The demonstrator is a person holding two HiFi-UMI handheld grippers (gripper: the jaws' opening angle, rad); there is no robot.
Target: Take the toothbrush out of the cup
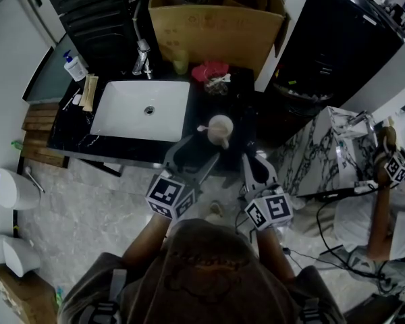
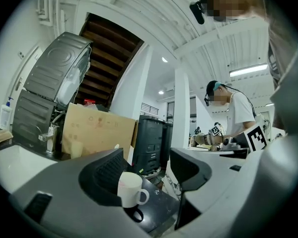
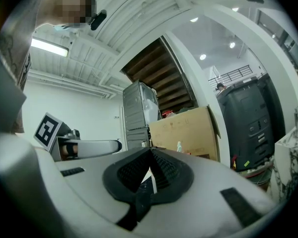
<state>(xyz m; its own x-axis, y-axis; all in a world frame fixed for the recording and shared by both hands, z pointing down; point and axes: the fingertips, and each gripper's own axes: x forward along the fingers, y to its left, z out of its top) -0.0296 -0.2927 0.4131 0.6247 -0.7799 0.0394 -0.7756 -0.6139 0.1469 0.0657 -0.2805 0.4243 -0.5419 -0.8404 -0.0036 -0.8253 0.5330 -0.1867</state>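
Observation:
A white cup with a handle stands on the black counter to the right of the sink. A small pale piece that may be the toothbrush sticks out at the cup's left rim; I cannot tell for certain. My left gripper is just in front of the cup, open. In the left gripper view the cup sits between the wide-apart jaws of the left gripper, close to the left pad and untouched. My right gripper hangs to the right of the cup, and the right gripper is shut, holding nothing that I can see.
A white sink with a faucet fills the counter's left. A cardboard box, a red item and a soap bottle stand behind. At the right stands a marble table, where another person works.

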